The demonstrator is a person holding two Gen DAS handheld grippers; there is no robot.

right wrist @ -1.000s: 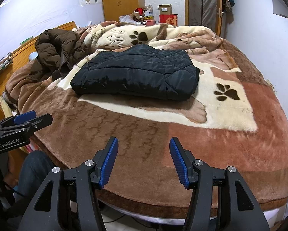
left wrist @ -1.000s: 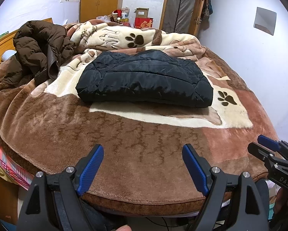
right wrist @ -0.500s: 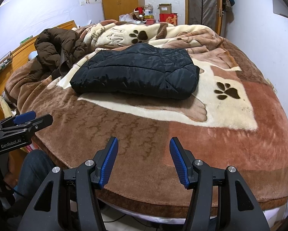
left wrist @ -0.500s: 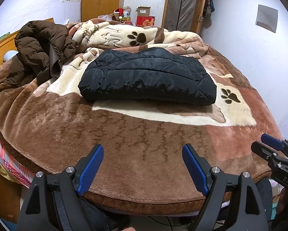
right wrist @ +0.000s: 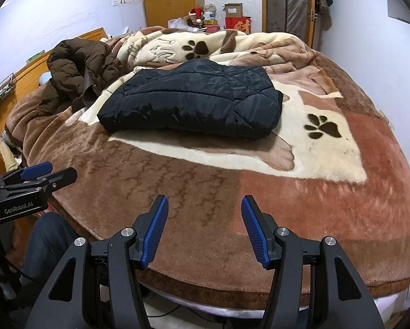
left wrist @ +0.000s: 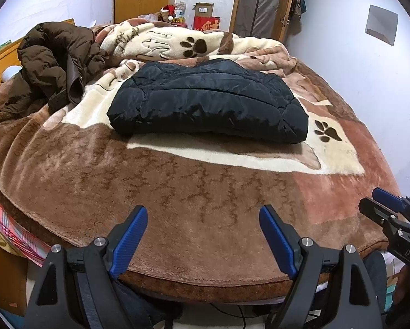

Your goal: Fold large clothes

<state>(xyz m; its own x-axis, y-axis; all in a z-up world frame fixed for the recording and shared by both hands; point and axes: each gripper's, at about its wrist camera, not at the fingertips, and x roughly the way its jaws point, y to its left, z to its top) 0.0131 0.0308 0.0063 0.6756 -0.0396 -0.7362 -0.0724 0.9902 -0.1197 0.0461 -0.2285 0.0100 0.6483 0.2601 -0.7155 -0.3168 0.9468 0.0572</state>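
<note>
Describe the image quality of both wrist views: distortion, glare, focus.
Left wrist view: strong fisheye bending, dark corners, soft sheen on the black jacket, everything sharp. Right wrist view: same curved bed blanket edge, faint glare on the jacket, no motion blur, even indoor light.

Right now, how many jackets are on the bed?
2. A folded black jacket lies mid-bed; a crumpled brown jacket is heaped at the far left. The rumpled blanket might hide more.

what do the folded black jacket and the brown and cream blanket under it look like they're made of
Folded black quilted jacket: probably thin nylon or polyester shell over padding; it shows a slight sheen, fine crinkles and stitched puffy panels.

Brown and cream paw-print blanket: looks like thick plush fleece; matte, fuzzy pile with embossed wavy lines.
</note>
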